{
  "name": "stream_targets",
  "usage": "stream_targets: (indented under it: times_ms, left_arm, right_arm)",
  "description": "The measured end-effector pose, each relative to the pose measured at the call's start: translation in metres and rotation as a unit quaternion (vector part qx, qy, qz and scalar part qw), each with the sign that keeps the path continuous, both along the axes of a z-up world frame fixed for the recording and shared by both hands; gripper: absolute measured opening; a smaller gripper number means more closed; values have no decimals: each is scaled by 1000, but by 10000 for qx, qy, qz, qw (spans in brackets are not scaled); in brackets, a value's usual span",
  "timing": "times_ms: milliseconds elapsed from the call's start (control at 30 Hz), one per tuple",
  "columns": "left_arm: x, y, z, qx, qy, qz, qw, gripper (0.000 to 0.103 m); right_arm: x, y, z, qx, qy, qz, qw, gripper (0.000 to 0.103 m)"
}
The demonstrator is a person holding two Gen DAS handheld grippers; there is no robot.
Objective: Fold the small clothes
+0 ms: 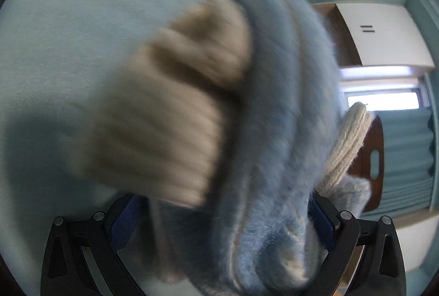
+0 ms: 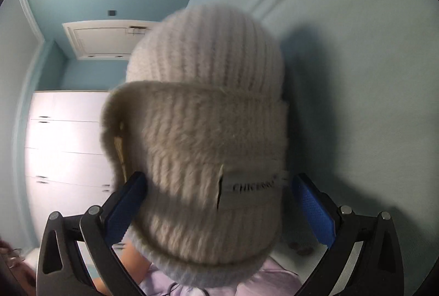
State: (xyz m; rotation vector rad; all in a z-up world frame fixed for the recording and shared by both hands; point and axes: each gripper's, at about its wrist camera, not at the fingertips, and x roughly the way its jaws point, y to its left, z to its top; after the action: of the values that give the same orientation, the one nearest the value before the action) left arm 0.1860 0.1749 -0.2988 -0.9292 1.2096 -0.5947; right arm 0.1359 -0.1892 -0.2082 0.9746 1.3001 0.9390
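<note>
Left wrist view: left gripper clamps a blurred blue-and-beige fuzzy knit above the pale sheet; right wrist view: right gripper, jaws spread, straddles a beige ribbed beanie bearing a label.

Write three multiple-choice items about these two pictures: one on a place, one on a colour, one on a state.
1. Where is the grey label?
A. on the cuff of the cream ribbed knit hat
B. on the wall
C. on the drawers

2. What colour is the fluffy knit piece at the left gripper?
A. red
B. light blue
C. black

3. How stands the right gripper?
A. open, hat between the jaws
B. shut on nothing
C. out of view

Key: A, label on hat; B, knit piece, left gripper; A, right gripper jaws apart.
</note>
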Motion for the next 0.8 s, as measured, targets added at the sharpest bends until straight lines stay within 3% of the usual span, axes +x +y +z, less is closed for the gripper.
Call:
stream_targets:
  times_ms: [100, 200, 333, 467, 567, 733, 800]
  left_arm:
    - [-8, -3, 11, -259, -294, -77, 9992, 69]
    - [-13, 1, 26, -232, -536, -11, 9983, 58]
    - [-26, 8, 63, -221, -1162, 156, 9929, 56]
    - [4, 13, 95, -263, -1513, 432, 9872, 55]
    - [32, 19, 91, -140, -1321, 620, 9892, 56]
    - [60, 23, 35, 148, -443, 834, 9954, 57]
    - [52, 30, 22, -143, -331, 842, 9958, 65]
  right_arm:
    - [4, 5, -14, 395, 82, -243, 9989, 103]
    - [2, 9, -2, 360, -272, -389, 9982, 102]
    - [6, 13, 32, 348, -879, -453, 9945, 95]
    - [43, 23, 68, 478, -1420, -579, 9870, 96]
    - [83, 32, 73, 357, -1428, -683, 9867, 96]
    - [137, 45, 33, -201, -767, -884, 9929, 95]
    - [145, 48, 14, -259, -607, -900, 9937, 96]
